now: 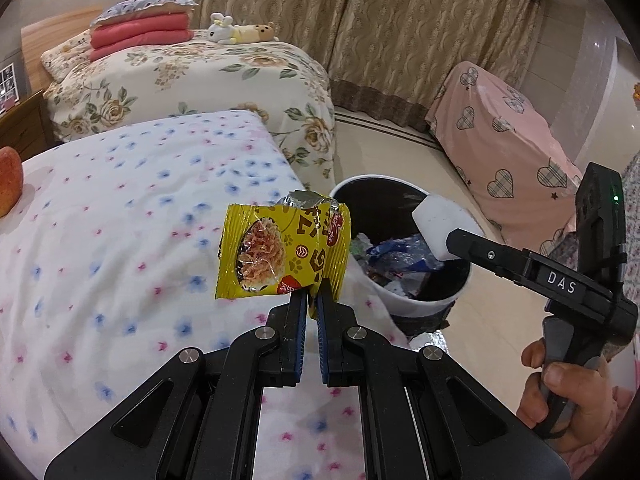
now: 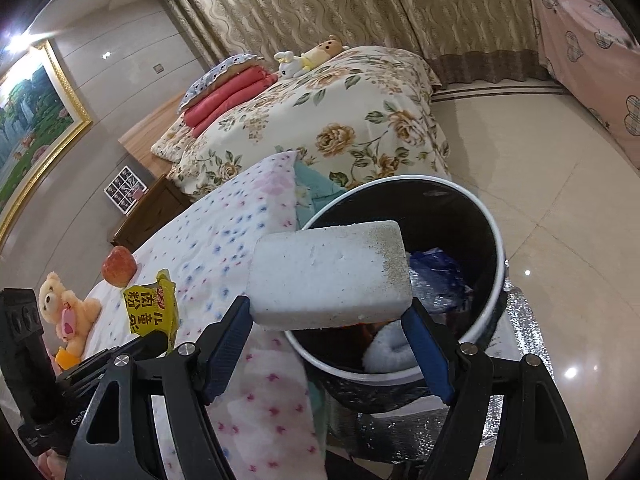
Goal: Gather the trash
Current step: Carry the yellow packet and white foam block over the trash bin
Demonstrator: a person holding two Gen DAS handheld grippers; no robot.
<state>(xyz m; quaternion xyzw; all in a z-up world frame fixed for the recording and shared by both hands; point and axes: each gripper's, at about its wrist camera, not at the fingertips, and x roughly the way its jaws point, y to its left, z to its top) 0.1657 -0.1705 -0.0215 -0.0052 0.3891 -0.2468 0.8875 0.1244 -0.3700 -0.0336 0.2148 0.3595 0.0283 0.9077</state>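
Right gripper [image 2: 328, 312] grasps the white foam block [image 2: 330, 274] across its long axis, directly over the bin [image 2: 486, 216]. Left gripper [image 1: 313, 300], clenched on the yellow snack wrapper [image 1: 282, 254], hangs beside the rim; bin lies ahead-right.

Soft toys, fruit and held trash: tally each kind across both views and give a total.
Soft toys: 3 (teddy, white rabbit, yellow toy)
Fruit: 1 (apple)
Held trash: 2 (wrapper in left tool, foam block in right tool)
Total: 6
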